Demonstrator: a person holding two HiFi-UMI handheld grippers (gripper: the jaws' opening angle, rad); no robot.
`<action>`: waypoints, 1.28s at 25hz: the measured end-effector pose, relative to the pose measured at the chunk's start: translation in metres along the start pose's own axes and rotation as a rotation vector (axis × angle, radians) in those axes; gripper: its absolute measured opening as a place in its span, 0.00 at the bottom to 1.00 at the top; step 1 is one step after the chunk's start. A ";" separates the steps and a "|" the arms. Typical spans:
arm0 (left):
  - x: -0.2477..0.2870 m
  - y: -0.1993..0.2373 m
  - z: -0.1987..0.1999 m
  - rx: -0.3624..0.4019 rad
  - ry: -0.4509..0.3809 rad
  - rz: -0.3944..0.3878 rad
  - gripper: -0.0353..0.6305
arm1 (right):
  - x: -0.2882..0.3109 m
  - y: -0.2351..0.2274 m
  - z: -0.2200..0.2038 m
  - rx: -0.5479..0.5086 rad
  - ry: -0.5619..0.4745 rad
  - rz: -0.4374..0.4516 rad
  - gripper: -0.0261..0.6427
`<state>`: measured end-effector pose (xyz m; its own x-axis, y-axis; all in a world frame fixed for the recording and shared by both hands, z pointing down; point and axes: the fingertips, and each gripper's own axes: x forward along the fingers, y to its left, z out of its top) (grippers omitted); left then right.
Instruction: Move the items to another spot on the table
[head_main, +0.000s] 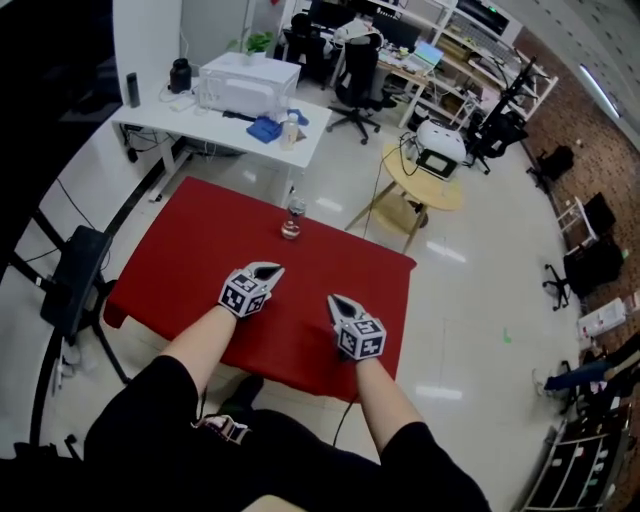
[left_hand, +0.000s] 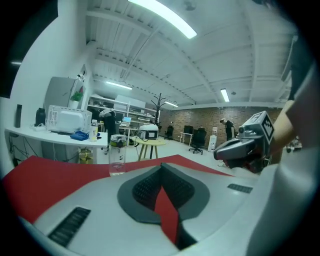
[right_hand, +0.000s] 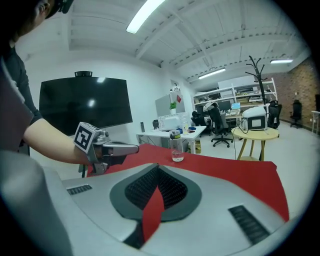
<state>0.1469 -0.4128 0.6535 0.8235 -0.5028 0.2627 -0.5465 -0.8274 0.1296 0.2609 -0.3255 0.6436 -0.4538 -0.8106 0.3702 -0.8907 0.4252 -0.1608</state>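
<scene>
Both pairs of fingers (left_hand: 142, 189) are pressed together at the tips with nothing between them. My left gripper (head_main: 273, 268) and my right gripper (head_main: 333, 299) sit side by side over the near half of the table. Each carries a cube (head_main: 243, 293) printed with black-and-white square markers, the only print I can make out. My pads are dark ribbed rubber set in smooth grey shells. Under them lies a red tablecloth (head_main: 190, 250), matte and flat. At twelve o'clock, by the far edge, stands the bottle (head_main: 292, 217). It is upright, clear-walled with a greyish lid, and well apart from both grippers. Beyond it, at eleven o'clock, a white desk (head_main: 150, 115) bears a white boxy appliance (head_main: 248, 82). At one o'clock stands a round yellow table (head_main: 430, 190). The floor is pale and glossy, and a brick wall (left_hand: 200, 117) closes the far end of the room.
</scene>
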 end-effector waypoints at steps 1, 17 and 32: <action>-0.012 -0.018 0.002 0.004 0.001 -0.012 0.04 | -0.017 0.010 -0.003 -0.008 0.008 0.005 0.02; -0.205 -0.196 0.052 0.003 -0.037 -0.157 0.04 | -0.170 0.175 0.006 -0.101 0.018 0.160 0.02; -0.435 -0.178 0.069 0.020 -0.086 -0.368 0.04 | -0.172 0.399 0.047 -0.076 -0.097 0.159 0.02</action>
<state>-0.1035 -0.0637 0.4498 0.9745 -0.1890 0.1207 -0.2089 -0.9609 0.1818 -0.0175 -0.0357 0.4732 -0.5923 -0.7644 0.2548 -0.8047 0.5771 -0.1392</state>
